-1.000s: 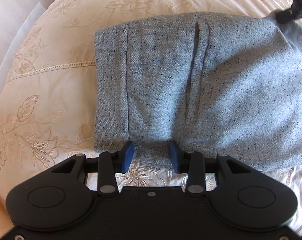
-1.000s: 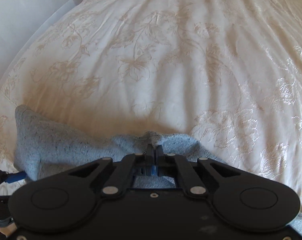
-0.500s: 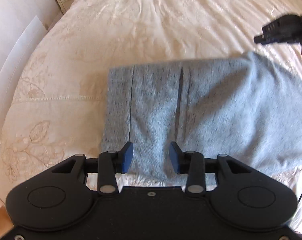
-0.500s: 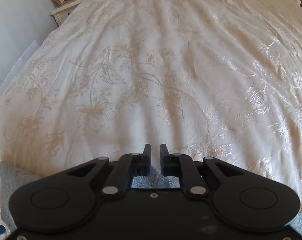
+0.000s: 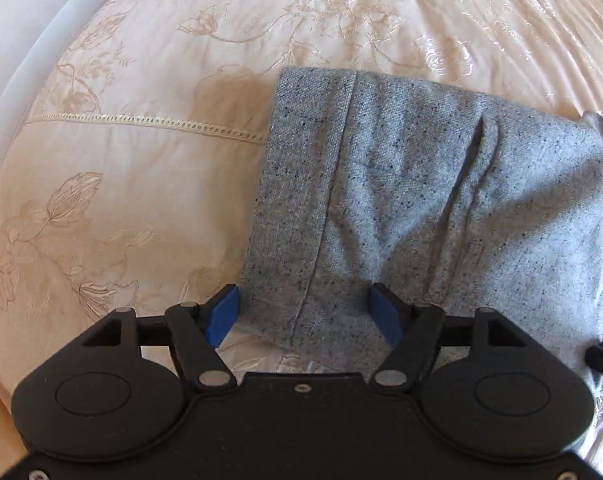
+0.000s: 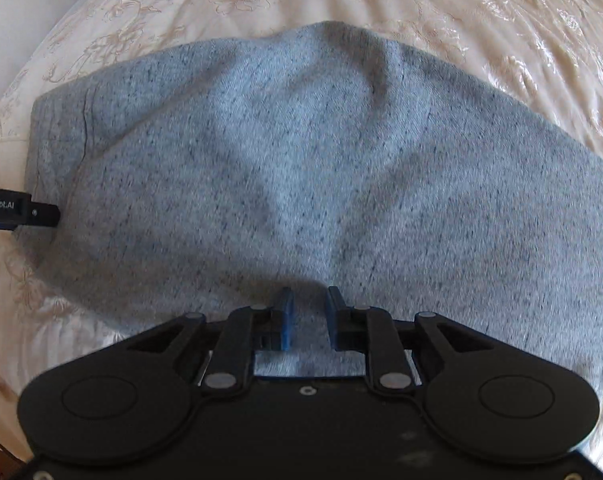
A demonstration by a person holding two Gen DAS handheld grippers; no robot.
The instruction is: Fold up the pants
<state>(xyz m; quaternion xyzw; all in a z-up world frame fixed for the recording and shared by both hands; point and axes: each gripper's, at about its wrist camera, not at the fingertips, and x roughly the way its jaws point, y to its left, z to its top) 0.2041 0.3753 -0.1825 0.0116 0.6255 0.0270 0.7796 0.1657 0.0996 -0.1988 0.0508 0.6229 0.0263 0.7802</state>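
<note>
The grey speckled pants lie folded on the cream bedspread, waistband end at the left with a pocket seam showing. My left gripper is open, its blue pads either side of the near edge of the waistband corner. In the right wrist view the pants fill the middle as a rumpled mound. My right gripper is open a little, its jaws apart over the near edge of the fabric, holding nothing. The left gripper's finger shows at the left edge there.
The cream embroidered bedspread surrounds the pants on all sides. A lace seam line runs across the left. The bed's edge and a white wall lie at the far left.
My right gripper let go of the fabric and opened, then dropped back over the pants. My left gripper opened wider and shifted left along the waistband edge. The pants settled flat.
</note>
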